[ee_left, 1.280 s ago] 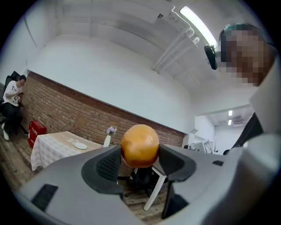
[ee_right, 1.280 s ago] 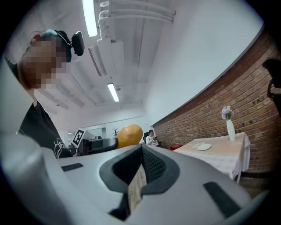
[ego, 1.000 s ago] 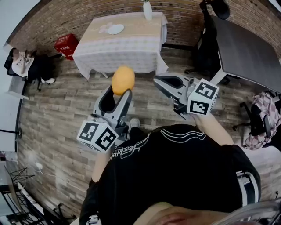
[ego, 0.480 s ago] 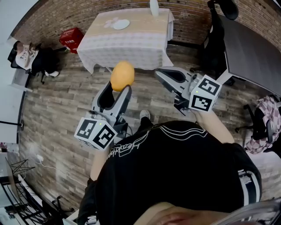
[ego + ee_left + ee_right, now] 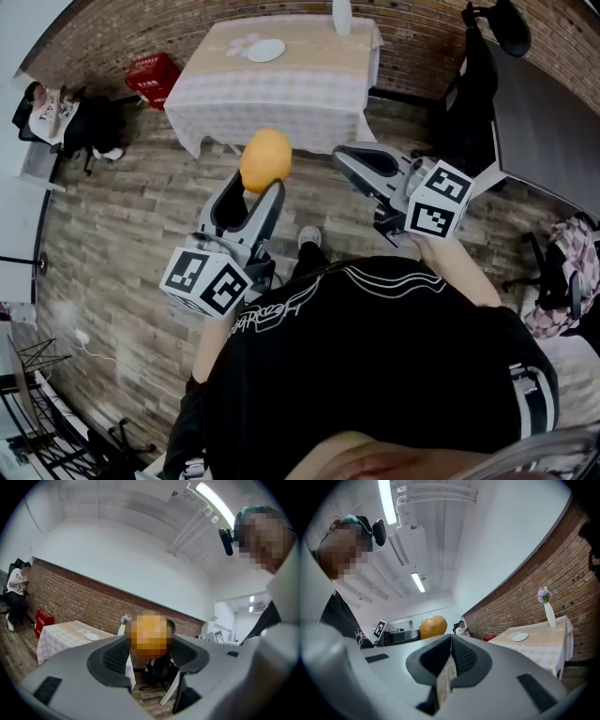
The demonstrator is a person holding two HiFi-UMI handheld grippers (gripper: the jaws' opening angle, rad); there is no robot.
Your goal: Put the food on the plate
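Since a second ago we have carried both grippers a little closer to the cloth-covered surface [image 5: 300,94], which now sits slightly further right in the head view. The grip on the food has not changed.

Our left gripper [image 5: 260,186] points toward the surface. Its fingers are spread wide and grasp the round orange food [image 5: 265,159] between their tips. The food hangs in the air above the wooden floor [image 5: 122,234], short of the surface's near edge, and touches nothing but the fingers.

Our right gripper [image 5: 349,161] is just to the right of the left one and equally short of the surface. Its fingers are clenched together with nothing between them.

On the surface, the white plate [image 5: 265,50] lies toward the far left corner, well apart from the food. A white vase [image 5: 342,14] with flowers stands at the far right corner of the surface. A red crate [image 5: 155,75] sits on the floor to the left of the surface, and a dark table [image 5: 553,122] stands to its right.
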